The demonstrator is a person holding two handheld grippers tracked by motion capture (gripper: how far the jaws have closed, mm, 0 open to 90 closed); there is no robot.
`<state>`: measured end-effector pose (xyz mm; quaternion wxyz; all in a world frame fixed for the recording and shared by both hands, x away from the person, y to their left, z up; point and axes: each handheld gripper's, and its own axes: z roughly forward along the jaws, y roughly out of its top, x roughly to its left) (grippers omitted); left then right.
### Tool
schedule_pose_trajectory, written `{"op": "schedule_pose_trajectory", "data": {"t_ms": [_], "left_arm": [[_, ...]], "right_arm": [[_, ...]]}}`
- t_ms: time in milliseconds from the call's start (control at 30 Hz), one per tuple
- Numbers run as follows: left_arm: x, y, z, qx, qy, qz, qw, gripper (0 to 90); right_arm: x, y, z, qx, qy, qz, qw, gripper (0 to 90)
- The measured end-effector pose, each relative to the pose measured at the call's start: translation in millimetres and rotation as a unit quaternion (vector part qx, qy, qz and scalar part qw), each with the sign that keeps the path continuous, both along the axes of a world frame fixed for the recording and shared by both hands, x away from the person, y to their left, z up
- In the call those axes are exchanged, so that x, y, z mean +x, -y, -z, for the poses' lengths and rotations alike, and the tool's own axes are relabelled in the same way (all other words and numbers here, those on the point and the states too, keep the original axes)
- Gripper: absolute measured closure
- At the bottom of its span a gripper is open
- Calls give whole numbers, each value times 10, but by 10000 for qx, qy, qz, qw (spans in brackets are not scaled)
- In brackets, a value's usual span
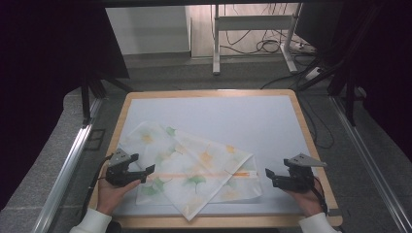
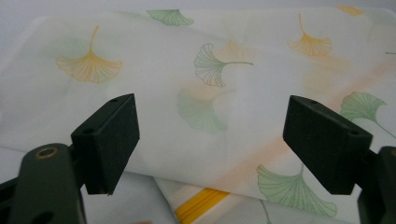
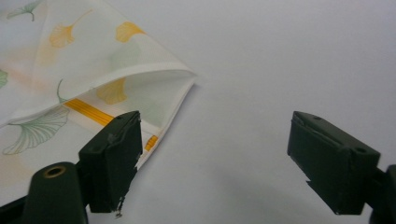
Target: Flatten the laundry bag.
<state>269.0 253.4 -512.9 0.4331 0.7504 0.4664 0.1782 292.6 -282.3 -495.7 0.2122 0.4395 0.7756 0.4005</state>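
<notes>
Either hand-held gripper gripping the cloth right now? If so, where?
Nothing held. Left hand-held gripper stands open at the ginkgo-print cloth; right hand-held gripper is open beside its corner.

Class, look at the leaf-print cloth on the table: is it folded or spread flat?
Folded. The cloth lies in overlapping layers, and the right gripper view shows one layer doubled over another at its corner.

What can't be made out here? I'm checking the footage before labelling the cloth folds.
- Cloth: how many layers lie under the top fold, high view; the top layer covers them.
- Cloth's far edges, left gripper view: cut off by the frame.
- Orange stripe: its full run, right gripper view; hidden under the fold and behind the right gripper.
- Left gripper, high view: whether it touches the cloth; too small.
</notes>
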Motion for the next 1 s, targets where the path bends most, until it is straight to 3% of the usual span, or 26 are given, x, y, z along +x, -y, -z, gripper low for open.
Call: {"op": "schedule_pose_trajectory", "data": {"t_ms": [533,1000], "left_arm": [[-16,-14,-8,32,83,22,10000,184],[-12,-25,11,65,38,-25,10000,185]], "right_arm": [[-8,-41,-30,-11,-14,-186,9998,286],[-21,-157,-76,-83,-15,-544,9985,338]]}}
